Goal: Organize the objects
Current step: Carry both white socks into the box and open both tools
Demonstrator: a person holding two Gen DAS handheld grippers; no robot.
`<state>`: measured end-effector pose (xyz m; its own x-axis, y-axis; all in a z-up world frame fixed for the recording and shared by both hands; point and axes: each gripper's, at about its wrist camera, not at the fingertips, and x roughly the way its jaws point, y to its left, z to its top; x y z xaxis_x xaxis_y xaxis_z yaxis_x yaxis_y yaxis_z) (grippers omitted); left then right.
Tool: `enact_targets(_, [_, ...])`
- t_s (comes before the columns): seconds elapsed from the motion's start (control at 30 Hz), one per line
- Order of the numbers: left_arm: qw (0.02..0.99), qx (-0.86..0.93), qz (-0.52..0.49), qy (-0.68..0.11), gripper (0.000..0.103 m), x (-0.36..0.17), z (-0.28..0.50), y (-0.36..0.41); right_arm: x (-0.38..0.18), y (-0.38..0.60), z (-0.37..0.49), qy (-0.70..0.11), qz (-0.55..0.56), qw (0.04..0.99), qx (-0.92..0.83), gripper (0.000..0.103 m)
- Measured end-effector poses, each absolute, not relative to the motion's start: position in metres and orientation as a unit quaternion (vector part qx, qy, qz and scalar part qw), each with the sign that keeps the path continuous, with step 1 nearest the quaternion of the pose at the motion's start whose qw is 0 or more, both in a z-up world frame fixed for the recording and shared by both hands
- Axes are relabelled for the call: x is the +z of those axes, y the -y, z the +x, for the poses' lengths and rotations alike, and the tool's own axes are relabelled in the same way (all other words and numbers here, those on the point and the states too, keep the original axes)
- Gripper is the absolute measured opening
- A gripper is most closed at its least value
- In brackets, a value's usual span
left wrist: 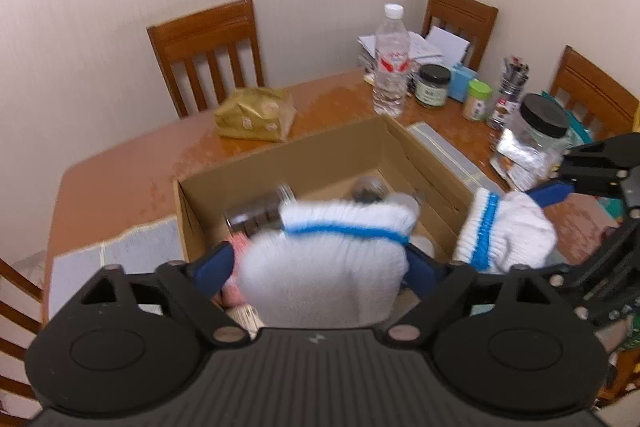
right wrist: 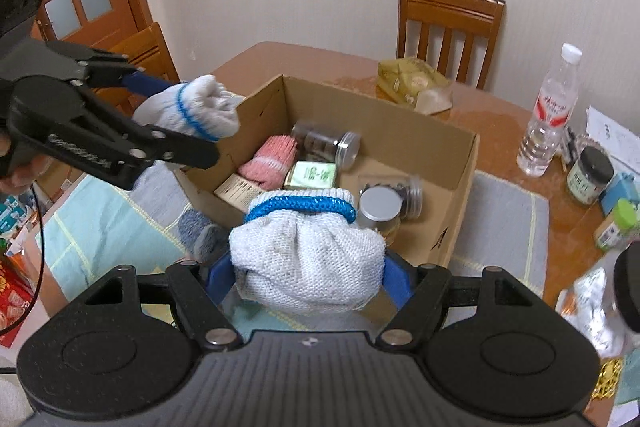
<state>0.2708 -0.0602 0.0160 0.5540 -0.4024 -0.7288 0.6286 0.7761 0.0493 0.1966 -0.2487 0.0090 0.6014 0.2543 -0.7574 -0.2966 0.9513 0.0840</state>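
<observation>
right wrist view: each gripper, left (right wrist: 192, 115) and right (right wrist: 308, 267), has jaws half-spread, clamped on a white glove (right wrist: 308, 255); release low inside the box (right wrist: 460, 163), clear of jars.

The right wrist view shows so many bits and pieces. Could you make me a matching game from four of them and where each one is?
Things:
1. pink glove
2. water bottle
3. gold bag
4. white glove

Places:
A. clamped in the right gripper
B. standing upright on the table
C. lying in the cardboard box
D. lying on the table in front of a chair

Pairs: 1-C, 2-B, 3-D, 4-A
</observation>
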Motion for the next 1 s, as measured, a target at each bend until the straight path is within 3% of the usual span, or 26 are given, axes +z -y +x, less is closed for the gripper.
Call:
enact_targets(0.17, [0.869, -0.293, 0.147, -0.372, 0.098, 0.011, 0.272, 0.059, 0.012, 0.254, 0.208, -0.415, -0.033, 0.896, 0.153, 0.078])
enact_targets(1.0, [0.873, -0.15, 0.125, -0.448, 0.099, -0.043, 0.211, 0.008, 0.015, 0.251, 0.334, -0.382, -0.067, 0.904, 0.178, 0.079])
